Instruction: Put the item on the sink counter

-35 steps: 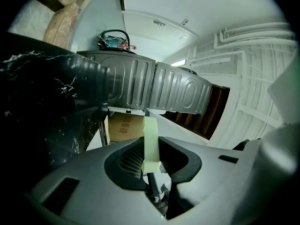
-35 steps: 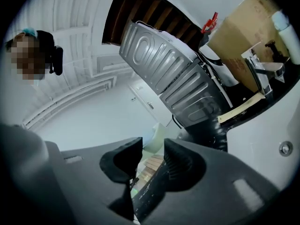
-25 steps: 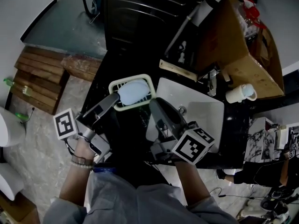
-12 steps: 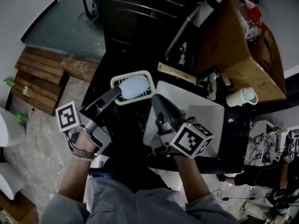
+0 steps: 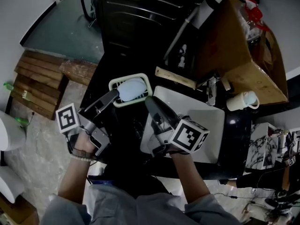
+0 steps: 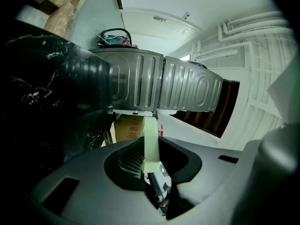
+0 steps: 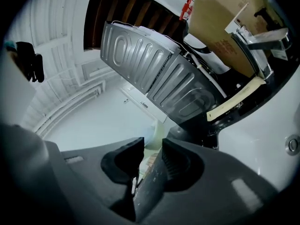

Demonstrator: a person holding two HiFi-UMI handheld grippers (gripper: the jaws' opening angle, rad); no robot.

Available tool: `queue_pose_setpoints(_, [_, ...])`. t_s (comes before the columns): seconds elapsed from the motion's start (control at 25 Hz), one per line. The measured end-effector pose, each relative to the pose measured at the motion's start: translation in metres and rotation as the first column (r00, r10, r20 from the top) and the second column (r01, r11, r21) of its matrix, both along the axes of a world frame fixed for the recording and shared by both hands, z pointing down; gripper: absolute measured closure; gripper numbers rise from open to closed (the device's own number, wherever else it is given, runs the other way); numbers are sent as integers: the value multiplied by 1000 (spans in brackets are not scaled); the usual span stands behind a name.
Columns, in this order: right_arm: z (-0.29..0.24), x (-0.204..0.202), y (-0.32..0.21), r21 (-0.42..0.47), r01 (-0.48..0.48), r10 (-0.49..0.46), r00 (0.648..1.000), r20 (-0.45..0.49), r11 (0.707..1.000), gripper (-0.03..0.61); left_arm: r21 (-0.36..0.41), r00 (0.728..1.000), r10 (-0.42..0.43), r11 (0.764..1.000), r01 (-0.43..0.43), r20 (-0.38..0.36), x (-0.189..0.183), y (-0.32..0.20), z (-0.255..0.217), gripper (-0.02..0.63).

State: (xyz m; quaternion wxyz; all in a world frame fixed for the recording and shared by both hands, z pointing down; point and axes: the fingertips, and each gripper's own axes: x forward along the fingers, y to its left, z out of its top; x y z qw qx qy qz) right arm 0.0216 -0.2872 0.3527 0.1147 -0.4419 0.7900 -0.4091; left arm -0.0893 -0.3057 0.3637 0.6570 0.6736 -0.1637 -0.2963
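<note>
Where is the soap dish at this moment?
In the head view, the soap dish is left of centre, beside the upper left corner of the white sink. The left gripper holds its near rim.

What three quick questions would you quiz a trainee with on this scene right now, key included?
1. True or false: the left gripper is shut on the rim of the soap dish.
2. What lies in the dish? A) a blue soap B) a sponge C) a cup
3. Which gripper holds nothing?

Key:
1. True.
2. A.
3. The right gripper. Its jaws have just been opening, and nothing is between them.
</note>
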Motion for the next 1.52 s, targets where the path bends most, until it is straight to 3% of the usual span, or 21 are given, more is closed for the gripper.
queue_pose_setpoints(0.16, [12,6,-15,-8,-1,1,1000,-1,1000,466,-19,1000,5,1000,-4,24,9,-16,13,526])
queue_pose_setpoints(0.52, [42,20,-42,-3,34,-34,984,-175,999,459,-75,996,-11,997,17,87,25,-48,48,526])
queue_pose_setpoints(0.64, [49,24,-47,19,50,-43,964,-263,999,459,-84,994,-18,996,27,110,29,-58,57,526])
queue_pose_setpoints(0.76, [53,28,-52,64,78,-46,914,-402,995,458,-96,992,-25,995,37,128,31,-68,64,526])
queue_pose_setpoints(0.84, [57,29,-55,100,120,-50,848,-527,988,457,-103,990,-25,994,39,137,33,-74,68,526])
queue_pose_setpoints(0.92, [60,29,-59,142,184,-44,747,-663,973,457,-105,989,-22,994,38,148,35,-79,72,526])
queue_pose_setpoints(1.12, [65,24,-69,192,379,18,416,-909,905,456,-118,986,-16,992,36,169,42,-89,79,526])
queue_pose_setpoints(1.24, [74,23,-73,172,457,61,248,-967,873,456,-124,985,-17,991,39,173,45,-94,82,526])
queue_pose_setpoints(1.32, [82,22,-75,152,502,81,159,-984,852,454,-125,984,-16,991,39,180,48,-98,84,526])
queue_pose_setpoints(1.44, [96,17,-78,113,568,117,30,-993,815,398,-124,983,-11,992,34,185,52,-103,86,526])
queue_pose_setpoints(1.52, [102,14,-80,99,590,150,-38,-988,801,397,-124,983,-7,992,30,185,54,-105,86,526])
